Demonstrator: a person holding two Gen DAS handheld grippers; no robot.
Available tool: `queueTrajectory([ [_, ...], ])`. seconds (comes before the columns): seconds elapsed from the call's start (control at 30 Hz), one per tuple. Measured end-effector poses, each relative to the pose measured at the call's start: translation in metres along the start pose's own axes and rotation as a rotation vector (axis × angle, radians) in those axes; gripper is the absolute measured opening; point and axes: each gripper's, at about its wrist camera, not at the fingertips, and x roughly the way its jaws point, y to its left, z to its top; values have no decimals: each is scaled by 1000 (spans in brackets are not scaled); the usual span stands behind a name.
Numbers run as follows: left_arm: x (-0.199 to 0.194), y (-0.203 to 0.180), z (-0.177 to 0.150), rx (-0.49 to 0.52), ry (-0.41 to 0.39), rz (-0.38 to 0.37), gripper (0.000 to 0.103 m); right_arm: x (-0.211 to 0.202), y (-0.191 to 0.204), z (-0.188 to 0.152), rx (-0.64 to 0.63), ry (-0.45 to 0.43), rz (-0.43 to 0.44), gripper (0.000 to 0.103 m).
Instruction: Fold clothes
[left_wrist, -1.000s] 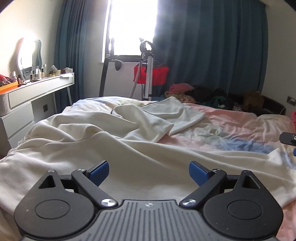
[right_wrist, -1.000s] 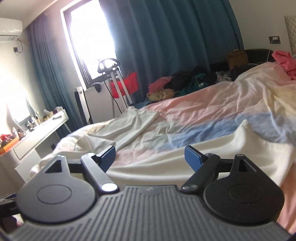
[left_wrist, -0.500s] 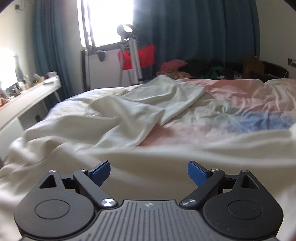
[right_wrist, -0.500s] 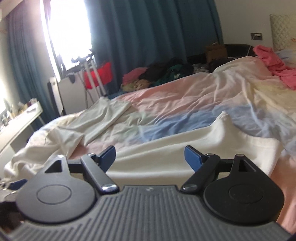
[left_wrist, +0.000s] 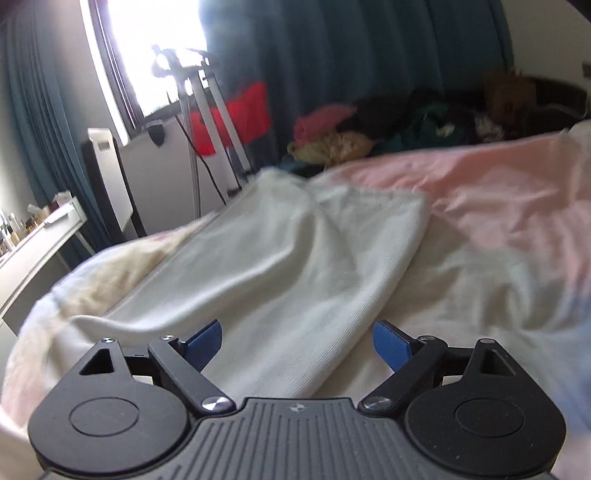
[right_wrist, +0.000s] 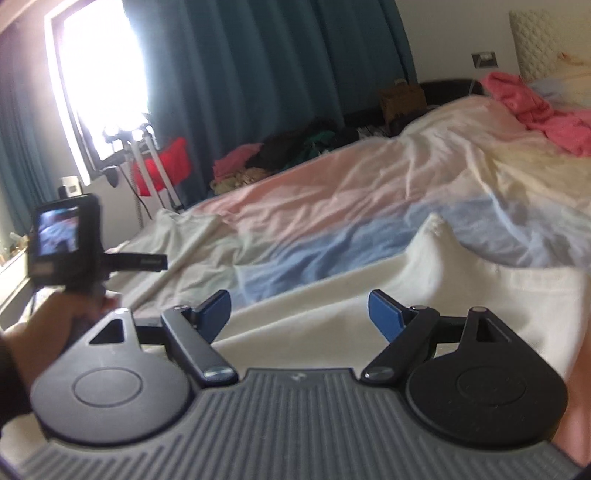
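Note:
A cream-white garment (left_wrist: 295, 266) lies spread over the bed. One long folded part of it runs from just under my left gripper (left_wrist: 297, 345) toward the far edge. That gripper is open, its blue pads above the cloth and not touching it. In the right wrist view the same garment (right_wrist: 406, 288) covers the near side of the bed, with one peaked corner standing up. My right gripper (right_wrist: 299, 314) hovers open over this near part, nothing between its pads. The person's left hand (right_wrist: 55, 317) holds the other gripper at the left of that view.
The bed carries a pink, blue and cream quilt (right_wrist: 369, 192). A pile of mixed clothes (left_wrist: 369, 133) lies beyond its far edge, and a pink garment (right_wrist: 546, 107) lies near the headboard. A white dresser (left_wrist: 33, 240) and a metal stand (left_wrist: 207, 110) are at the left.
My left gripper has swept across the bed to the garment's far folded part, which now fills its view. My right gripper sank slightly. The left hand has come into the right wrist view.

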Motion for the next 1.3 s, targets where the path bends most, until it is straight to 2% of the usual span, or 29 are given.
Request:
queueTrajectory([
  [0.07,25,-8,-1,-3,42,22,90,5,-3,-2,12,8,2,83],
  [0.17,36,-14,-1,-14,9,60,88,13,-6,-4,21,19,2,83],
  [0.2,39,-16,0,-11,2,74,75,15,-7,-5,24,27,1,83],
  [0.23,40,-17,1,-14,-4,80,55,18,-8,-6,27,35,0,83],
  [0.27,41,-18,2,-7,-1,85,44,21,-10,-7,34,48,2,83],
  [0.3,42,-20,4,0,1,89,20,22,-11,-7,39,53,3,83],
  [0.33,39,-23,5,21,-1,96,13,23,-12,-7,44,56,3,83],
  [0.4,29,-25,9,45,-28,103,10,22,-15,-5,49,43,-9,83],
  [0.53,-14,-24,17,63,-94,49,7,18,-16,-4,54,26,-12,83],
  [0.67,-79,-24,22,78,-183,-52,7,11,-14,-2,53,10,-7,83],
  [0.77,-137,-32,11,110,-240,-185,7,5,-15,0,55,-5,-13,83],
  [0.83,-164,-40,-7,125,-227,-260,7,1,-18,2,66,-13,-18,83],
  [0.93,-170,-47,-40,87,-142,-341,10,-3,-22,3,94,-24,-24,83],
  [1.0,-162,-47,-58,44,-74,-359,14,-3,-23,3,97,-22,-23,83],
  [1.07,-157,-39,-69,-9,-17,-375,23,-3,-21,2,87,-15,-16,83],
  [1.1,-156,-33,-73,-38,12,-391,38,-3,-19,1,78,-14,-12,83],
  [1.13,-159,-23,-78,-57,16,-400,51,-3,-17,-1,69,-13,-8,83],
  [1.17,-163,-13,-82,-75,19,-409,57,-4,-16,-1,59,-13,-3,83],
  [1.23,-180,10,-92,-72,-9,-384,77,-4,-12,-3,44,-13,13,83],
  [1.3,-200,30,-107,-68,-16,-354,85,-5,-8,-5,32,-10,33,83],
])
